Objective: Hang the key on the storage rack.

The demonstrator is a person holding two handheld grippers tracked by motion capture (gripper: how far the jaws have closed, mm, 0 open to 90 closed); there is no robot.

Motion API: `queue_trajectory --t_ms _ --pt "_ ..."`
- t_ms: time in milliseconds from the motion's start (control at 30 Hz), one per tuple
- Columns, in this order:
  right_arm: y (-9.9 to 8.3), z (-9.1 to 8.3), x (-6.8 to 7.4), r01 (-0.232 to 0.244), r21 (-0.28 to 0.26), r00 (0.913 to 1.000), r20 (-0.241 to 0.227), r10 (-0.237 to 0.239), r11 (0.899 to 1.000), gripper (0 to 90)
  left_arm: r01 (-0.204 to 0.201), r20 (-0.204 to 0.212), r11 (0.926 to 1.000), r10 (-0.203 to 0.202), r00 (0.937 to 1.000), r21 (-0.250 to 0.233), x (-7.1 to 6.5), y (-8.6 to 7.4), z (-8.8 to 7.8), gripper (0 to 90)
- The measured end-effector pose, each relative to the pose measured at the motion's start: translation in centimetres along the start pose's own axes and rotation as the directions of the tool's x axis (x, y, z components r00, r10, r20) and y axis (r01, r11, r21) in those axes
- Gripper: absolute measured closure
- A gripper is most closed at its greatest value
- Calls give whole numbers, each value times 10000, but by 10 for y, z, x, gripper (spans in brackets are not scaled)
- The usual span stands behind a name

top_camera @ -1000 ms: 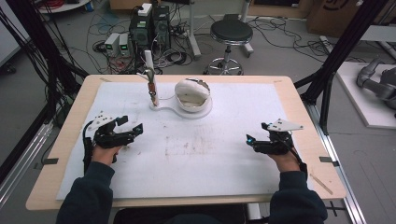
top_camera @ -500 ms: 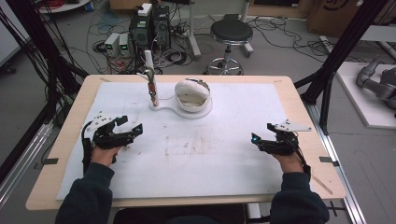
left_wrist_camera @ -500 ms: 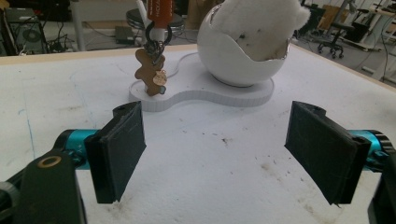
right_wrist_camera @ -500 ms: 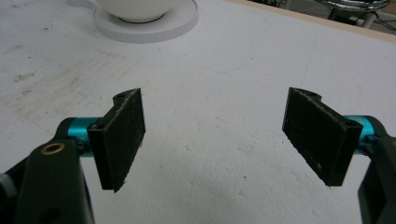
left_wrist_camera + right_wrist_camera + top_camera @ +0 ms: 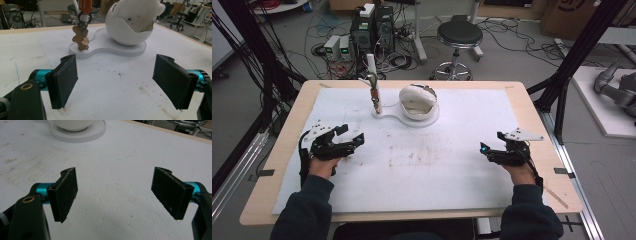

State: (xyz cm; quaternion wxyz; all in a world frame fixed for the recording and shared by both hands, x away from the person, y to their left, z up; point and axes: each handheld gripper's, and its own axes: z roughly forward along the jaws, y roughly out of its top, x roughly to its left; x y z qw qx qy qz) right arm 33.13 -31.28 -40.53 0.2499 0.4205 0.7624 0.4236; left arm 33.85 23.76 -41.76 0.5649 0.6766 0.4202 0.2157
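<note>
While both hand-held grippers rest low over the white foam sheet (image 5: 452, 175) covering the wooden table (image 5: 532, 107), neither holds anything: the left gripper (image 5: 347, 140) stands with its jaws spread wide, and the right gripper (image 5: 490, 150) likewise, as each gripper view confirms by the broad gap of bare sheet between its black pads (image 5: 65, 80). The work's likely object, a small brown gingerbread-shaped charm (image 5: 80, 37), hangs by a ring from an upright peg (image 5: 374, 92) on a flat white figure-eight base (image 5: 110, 48), at the far middle of the table and well apart from both grippers. Just beside it on the same base sits a white egg-shaped cup with a fluffy white lining (image 5: 132, 21).

Risks, as judged: the charm hangs free, so a jaw arriving off-centre could set it swinging and close on air; a sideways pull might tip the light base or knock the cup; the ring could catch on the peg if lifted at a slant.

Count: two grippers, one charm, one peg, one base, one cup.
</note>
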Motion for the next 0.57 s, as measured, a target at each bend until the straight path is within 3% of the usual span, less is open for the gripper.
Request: queue_trajectory --t_ms 567 --pt "-1 0 -3 -50 -8 10000 -38 50 10000 216 8 -31 10000 -8 10000 61 1 -1 2 196"
